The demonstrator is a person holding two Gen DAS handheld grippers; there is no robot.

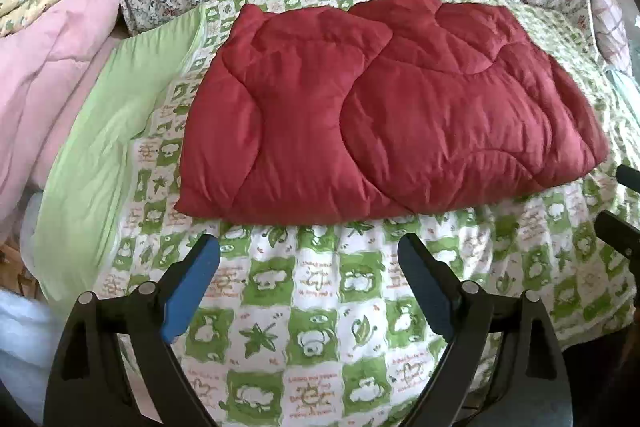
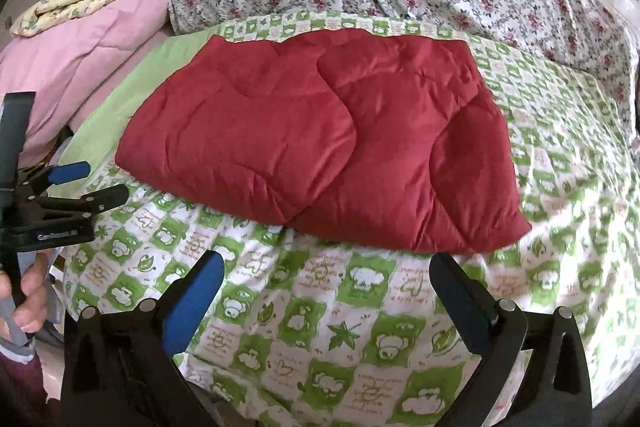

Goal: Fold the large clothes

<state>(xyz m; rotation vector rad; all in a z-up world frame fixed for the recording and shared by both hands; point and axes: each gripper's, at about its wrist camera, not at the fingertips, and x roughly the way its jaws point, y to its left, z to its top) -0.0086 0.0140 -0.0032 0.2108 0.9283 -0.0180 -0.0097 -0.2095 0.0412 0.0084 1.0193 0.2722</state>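
The puffy dark-red quilted garment (image 1: 384, 107) lies folded on the green-and-white checked bedspread (image 1: 320, 307), its long axis running left to right, just ahead of both grippers. The left gripper (image 1: 308, 259) and right gripper (image 2: 328, 279) hang with jaws wide apart, holding nothing. The right one sits by the garment's near right corner (image 2: 492, 227), the left about midway along its near edge.

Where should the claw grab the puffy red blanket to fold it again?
Probably the near right corner of the red blanket, coming in low from the front edge. That corner sticks out, looks thinner than the puffy middle, and lies closest to the open right claw. The open left claw could take the near left corner likewise.
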